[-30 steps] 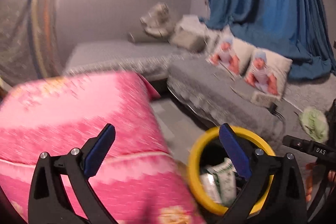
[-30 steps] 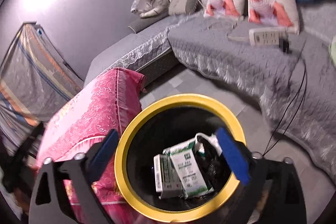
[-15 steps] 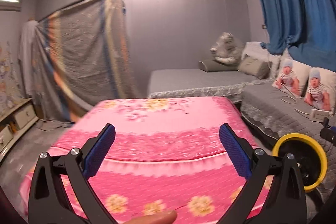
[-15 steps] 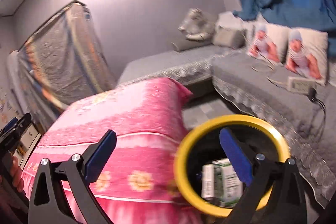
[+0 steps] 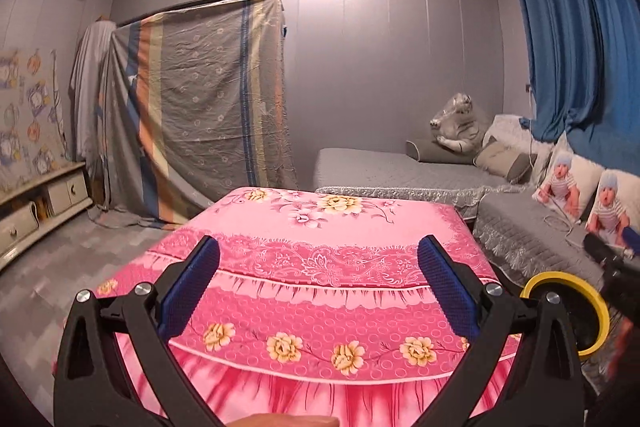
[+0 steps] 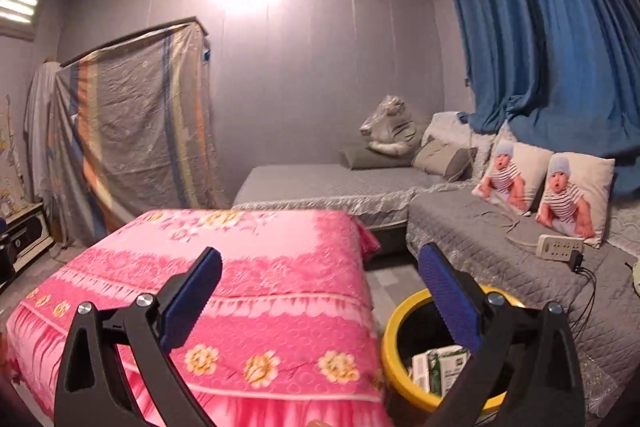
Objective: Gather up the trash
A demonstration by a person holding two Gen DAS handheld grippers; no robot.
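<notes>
A yellow-rimmed black trash bin (image 6: 394, 343) stands on the floor between the pink-covered table and the grey sofa; white and green packets (image 6: 438, 367) lie inside it. It also shows in the left wrist view (image 5: 584, 287) at the right edge. My left gripper (image 5: 318, 283) is open and empty, raised over the pink cloth (image 5: 320, 267). My right gripper (image 6: 320, 287) is open and empty, with its right finger above the bin. No loose trash shows on the pink cloth.
A grey sofa (image 6: 500, 251) with two baby-print cushions (image 6: 544, 183) and a white power strip (image 6: 560, 247) runs along the right. A plush tiger (image 5: 456, 127) sits at the back. A cloth-draped cabinet (image 5: 192, 107) and low drawers (image 5: 36, 203) stand left.
Both grippers have lifted and swung left, away from looking down into the bin. The bin has slid to the lower right of both views and the room has come into view.
</notes>
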